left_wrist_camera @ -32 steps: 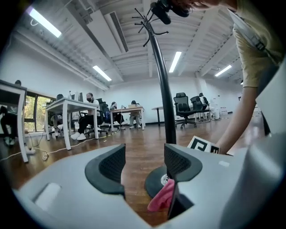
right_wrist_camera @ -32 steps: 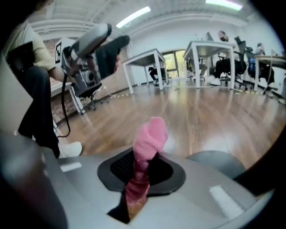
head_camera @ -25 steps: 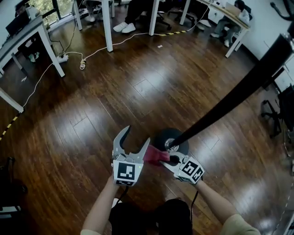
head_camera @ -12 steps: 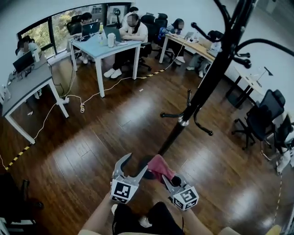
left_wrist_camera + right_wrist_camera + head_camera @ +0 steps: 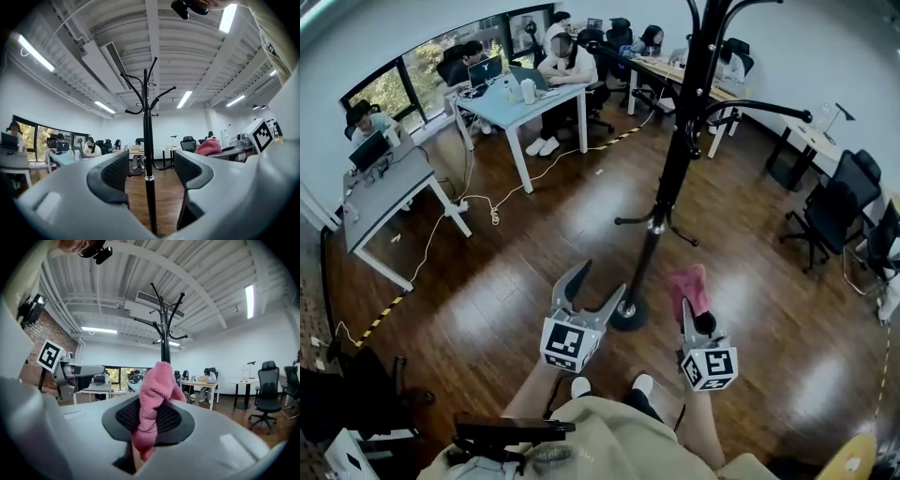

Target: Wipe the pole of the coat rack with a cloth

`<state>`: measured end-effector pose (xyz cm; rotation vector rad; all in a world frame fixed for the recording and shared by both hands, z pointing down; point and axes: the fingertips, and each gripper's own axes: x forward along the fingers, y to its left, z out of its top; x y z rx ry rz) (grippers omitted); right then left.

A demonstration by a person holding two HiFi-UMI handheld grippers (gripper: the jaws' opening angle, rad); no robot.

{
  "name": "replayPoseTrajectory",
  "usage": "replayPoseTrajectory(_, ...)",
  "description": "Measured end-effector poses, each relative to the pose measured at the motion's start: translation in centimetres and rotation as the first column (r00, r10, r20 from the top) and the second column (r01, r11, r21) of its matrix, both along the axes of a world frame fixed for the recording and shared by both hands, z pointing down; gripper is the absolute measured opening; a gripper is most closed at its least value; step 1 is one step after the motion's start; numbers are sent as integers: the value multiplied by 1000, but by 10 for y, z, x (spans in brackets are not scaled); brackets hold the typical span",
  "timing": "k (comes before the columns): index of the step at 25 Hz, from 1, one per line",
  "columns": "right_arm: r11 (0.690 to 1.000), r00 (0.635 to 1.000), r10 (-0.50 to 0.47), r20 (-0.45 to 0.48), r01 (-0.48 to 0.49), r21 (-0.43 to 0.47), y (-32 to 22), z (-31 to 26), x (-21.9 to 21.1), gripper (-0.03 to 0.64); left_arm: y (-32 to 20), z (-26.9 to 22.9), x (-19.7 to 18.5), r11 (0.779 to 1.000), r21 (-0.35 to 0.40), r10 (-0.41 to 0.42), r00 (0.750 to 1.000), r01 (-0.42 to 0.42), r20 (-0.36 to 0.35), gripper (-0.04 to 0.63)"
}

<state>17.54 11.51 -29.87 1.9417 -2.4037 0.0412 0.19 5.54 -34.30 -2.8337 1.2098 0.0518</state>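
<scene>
Head view: the coat rack pole stands on its round base at centre and runs up toward 12 o'clock. The right gripper has its jaws clamped on a bunched pink cloth, which sits near the base at its 3 o'clock and is not touching the pole. The left gripper has its jaws wide apart and empty. Its own view shows the pole lined up in the gap but farther off, with no contact.

Progress, as a judgement: no wipe contact now and no mark on the pole either way, so count the whole pole as left to do. The cloth is gripped and ready, so the next step is to bring it against the pole.

Room: the wood floor is open all round the base. Low hooks stick out partway up the pole at 9 and 3 o'clock and could snag the cloth. A bench is at 11 o'clock and office chairs at 3 o'clock, both well apart. The person's feet are just beside the base at 6 o'clock.
</scene>
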Motion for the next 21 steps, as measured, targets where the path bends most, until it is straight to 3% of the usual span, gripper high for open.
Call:
replayPoseTrajectory(8,998,999,-51,12,51,24,-5,-34,-62,52,-18,-29,-62,996,7,-88,996,88,-19,291)
replayPoseTrajectory(21,989,992,-91,-89,100,105,-22,-54,-44,52,-18,-27,-40,986,46,-160,987,161,-26,288)
